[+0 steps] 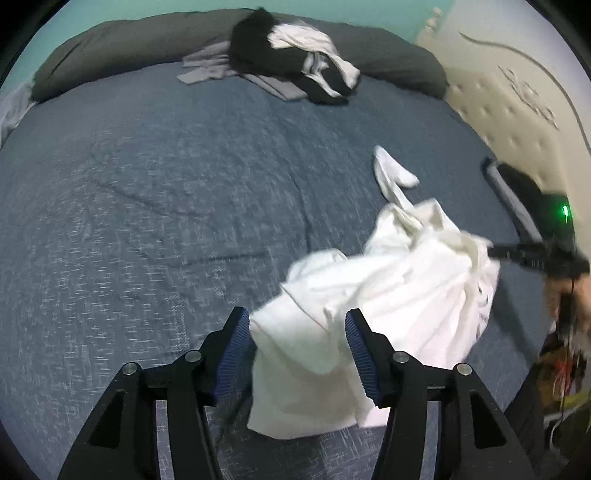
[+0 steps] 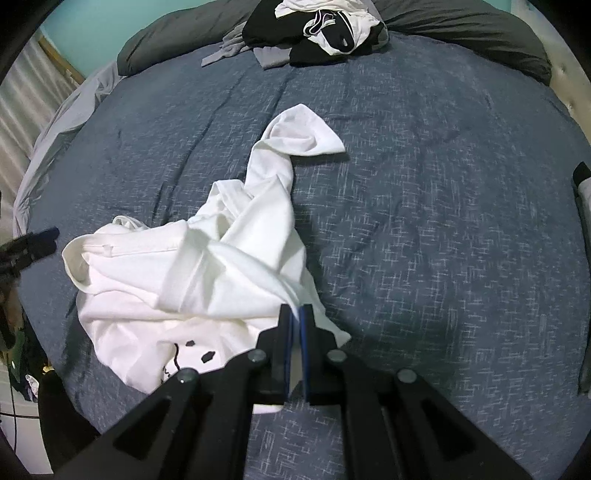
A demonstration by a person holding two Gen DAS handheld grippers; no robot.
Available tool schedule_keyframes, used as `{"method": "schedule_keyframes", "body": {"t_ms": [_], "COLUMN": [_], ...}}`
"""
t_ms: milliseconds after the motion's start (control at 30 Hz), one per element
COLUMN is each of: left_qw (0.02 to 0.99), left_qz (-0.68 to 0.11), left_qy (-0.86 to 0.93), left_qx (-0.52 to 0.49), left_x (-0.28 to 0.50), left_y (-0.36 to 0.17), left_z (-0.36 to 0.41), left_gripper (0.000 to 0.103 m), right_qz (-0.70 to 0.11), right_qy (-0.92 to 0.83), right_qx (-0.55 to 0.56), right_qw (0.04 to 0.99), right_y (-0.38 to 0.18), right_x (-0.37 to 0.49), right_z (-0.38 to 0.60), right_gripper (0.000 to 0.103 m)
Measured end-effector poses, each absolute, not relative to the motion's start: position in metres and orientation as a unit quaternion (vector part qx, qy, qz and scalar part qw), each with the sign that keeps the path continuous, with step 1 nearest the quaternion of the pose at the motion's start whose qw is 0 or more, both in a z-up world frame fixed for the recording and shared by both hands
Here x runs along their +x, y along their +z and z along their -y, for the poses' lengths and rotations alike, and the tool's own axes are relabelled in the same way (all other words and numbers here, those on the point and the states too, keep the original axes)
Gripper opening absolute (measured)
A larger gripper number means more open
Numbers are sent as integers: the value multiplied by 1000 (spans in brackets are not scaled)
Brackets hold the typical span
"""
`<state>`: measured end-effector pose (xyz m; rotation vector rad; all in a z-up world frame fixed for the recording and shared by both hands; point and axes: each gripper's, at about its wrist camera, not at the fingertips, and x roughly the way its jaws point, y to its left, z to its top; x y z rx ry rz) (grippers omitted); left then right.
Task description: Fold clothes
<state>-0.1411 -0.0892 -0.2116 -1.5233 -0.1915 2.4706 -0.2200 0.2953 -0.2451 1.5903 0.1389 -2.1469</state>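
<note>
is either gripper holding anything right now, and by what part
The right gripper is shut on a bunched edge of the white shirt. The left gripper is open around another part of the shirt, not clamping it.

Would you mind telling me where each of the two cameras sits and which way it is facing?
Left wrist: on the left gripper, looking across the bed toward the clothes pile; its open fingers straddle the white shirt; the right gripper shows at right.
Right wrist: on the right gripper, shut on the white shirt, facing the same pile; the left gripper shows at left.
Shared: shirt, bed, pile.
</note>
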Motion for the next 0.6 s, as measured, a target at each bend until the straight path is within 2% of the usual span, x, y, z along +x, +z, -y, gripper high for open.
{"method": "schedule_keyframes", "body": {"t_ms": [200,300,367,433,600], "left_qw": [146,149,150,150,153], "left_qz": [19,10,13,14,13], "left_qy": [831,827,827,827,826], "left_qx": [-536,-542,-541,-541,-541], "left_x": [-130,-128,-127,-127,-127], "left_y": [-226,-231,-233,-234,-237], "left_z": [70,68,67,65,63], "left_gripper": [59,59,59,59,59], "right_qz": [-26,0,-16,-31,-70], "right_qy": [-783,-794,-794,-794,-793], "right_qx": [570,550,548,545,538], "right_qw": [250,258,263,267,278], "right_y": [-234,-218,-217,-216,-214], "right_x": [-226,-230,-232,-235,-241], "right_z": [-300,-302,-294,-287,-268], "right_gripper": [8,19,29,33,33]}}
